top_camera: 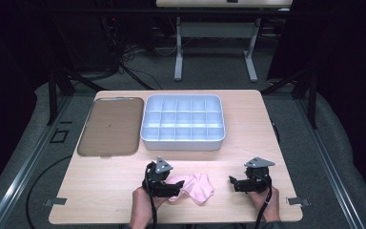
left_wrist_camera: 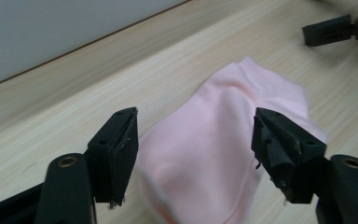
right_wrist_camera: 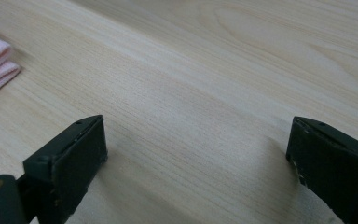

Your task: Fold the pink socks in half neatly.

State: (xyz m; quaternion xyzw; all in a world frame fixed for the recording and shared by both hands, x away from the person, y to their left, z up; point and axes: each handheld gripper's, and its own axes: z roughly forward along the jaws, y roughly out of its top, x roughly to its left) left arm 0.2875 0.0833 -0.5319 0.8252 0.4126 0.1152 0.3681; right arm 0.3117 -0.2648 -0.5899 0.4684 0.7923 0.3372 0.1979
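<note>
My left gripper (left_wrist_camera: 196, 154) released, jaws astride pink cloth (left_wrist_camera: 214, 140), its near end cut off, right gripper (right_wrist_camera: 196, 158) open over bare table (right_wrist_camera: 214, 70)

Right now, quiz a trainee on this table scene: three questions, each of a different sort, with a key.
1. True or false: the left gripper is clamped on the pink cloth.
2. What lies left of the white divided tray? A) brown flat tray B) bowl C) book
3. Fill in: between the right gripper jaws lies only bare ____.

Key: 1 false, the jaws stand open around the cloth; 2 A, the brown flat tray; 3 table.
</note>
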